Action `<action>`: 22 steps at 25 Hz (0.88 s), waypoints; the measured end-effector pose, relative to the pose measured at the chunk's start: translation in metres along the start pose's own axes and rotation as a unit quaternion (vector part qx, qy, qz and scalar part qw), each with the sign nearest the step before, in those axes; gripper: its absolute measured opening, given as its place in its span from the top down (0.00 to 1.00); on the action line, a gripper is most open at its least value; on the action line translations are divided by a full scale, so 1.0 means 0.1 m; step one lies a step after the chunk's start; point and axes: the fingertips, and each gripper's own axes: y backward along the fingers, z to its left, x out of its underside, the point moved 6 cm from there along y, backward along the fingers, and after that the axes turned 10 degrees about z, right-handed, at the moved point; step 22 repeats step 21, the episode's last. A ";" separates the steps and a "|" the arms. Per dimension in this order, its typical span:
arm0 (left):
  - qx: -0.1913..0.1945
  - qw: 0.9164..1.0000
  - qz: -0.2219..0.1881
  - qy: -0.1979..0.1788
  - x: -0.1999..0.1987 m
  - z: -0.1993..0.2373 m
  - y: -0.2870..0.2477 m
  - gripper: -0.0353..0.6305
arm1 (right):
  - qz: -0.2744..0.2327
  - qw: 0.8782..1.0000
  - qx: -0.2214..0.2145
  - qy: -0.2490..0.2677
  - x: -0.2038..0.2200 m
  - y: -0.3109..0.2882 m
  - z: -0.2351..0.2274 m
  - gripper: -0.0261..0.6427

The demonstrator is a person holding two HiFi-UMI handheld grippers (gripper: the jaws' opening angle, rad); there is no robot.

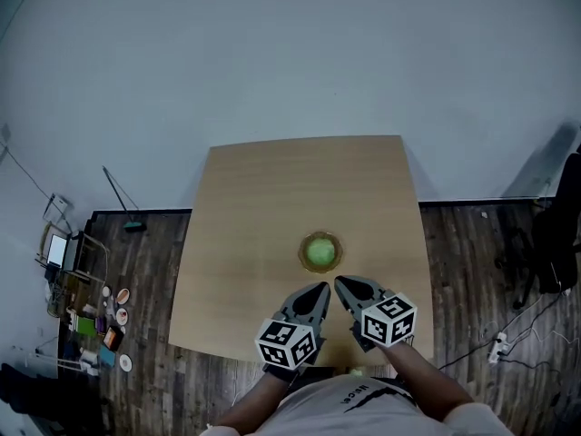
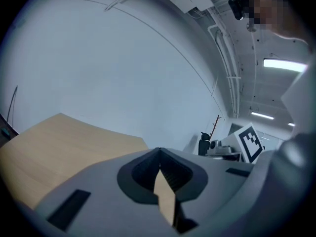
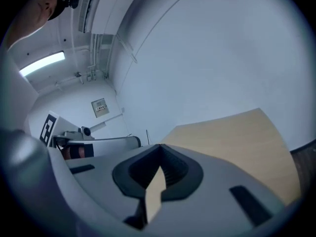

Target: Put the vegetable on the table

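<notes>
A round green vegetable lies in a small brown dish near the front middle of the wooden table. My left gripper is just in front of the dish on its left, shut with nothing in it. My right gripper is beside it on the right, also shut and empty. In the left gripper view the jaws meet tip to tip above the tabletop. The right gripper view shows the same closed jaws over the table. Neither gripper view shows the vegetable.
Dark wood floor surrounds the table. Clutter with small bowls and boxes sits on the floor at the left. Cables and a power strip lie at the right, and a dark chair stands by the right wall.
</notes>
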 end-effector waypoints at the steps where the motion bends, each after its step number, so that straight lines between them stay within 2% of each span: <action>1: 0.000 1.000 -0.004 -0.003 -0.01 -0.05 0.01 0.93 | -0.003 1.000 0.000 0.009 -0.01 0.05 0.04 0.94; 12: -0.023 0.999 -0.025 -0.023 0.03 -0.35 0.04 0.93 | -0.021 0.998 0.009 0.064 -0.01 0.38 0.11 0.94; 22: -0.033 0.998 -0.034 -0.040 -0.02 -0.39 -0.04 0.93 | -0.033 0.990 0.034 0.130 -0.09 0.44 0.09 0.94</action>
